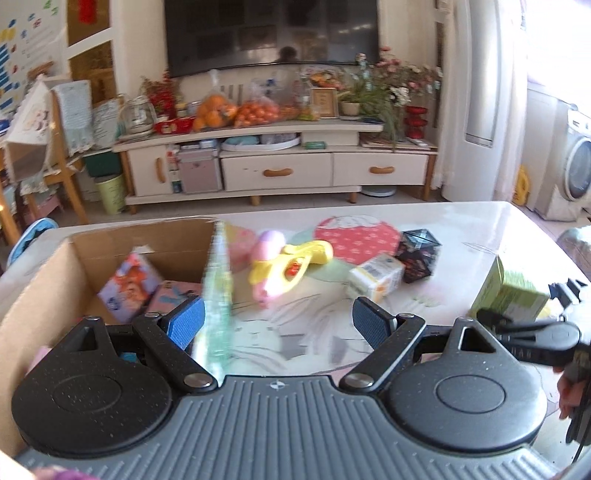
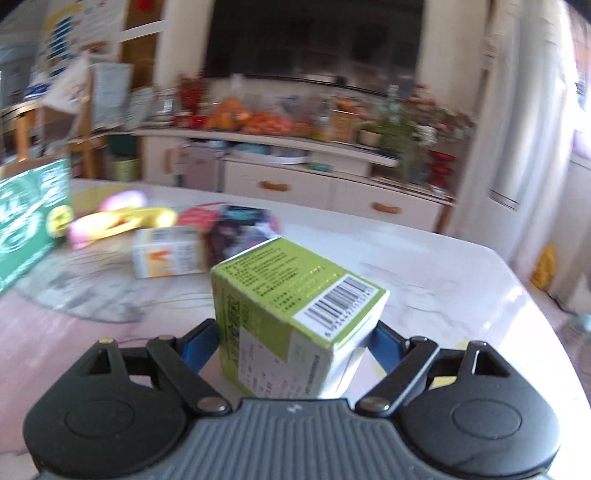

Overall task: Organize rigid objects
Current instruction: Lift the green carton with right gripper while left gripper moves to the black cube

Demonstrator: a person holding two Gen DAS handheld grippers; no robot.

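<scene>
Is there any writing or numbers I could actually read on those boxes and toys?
Nothing reads clearly.
Lime-green box in the right gripper: barcode and small print, too small.
Green-and-white box: lettering blurred.
White-and-orange box: blurred.
Left gripper: bears no text.

A blurred green box at ten o'clock smears beside the cardboard box, whose left wall the frame edge cuts. In the right wrist view, the lime carton hides the pads; its print is unreadable.

Wall-mounted dark television, cream cabinet beneath, washing machine right, bright daylight
</scene>
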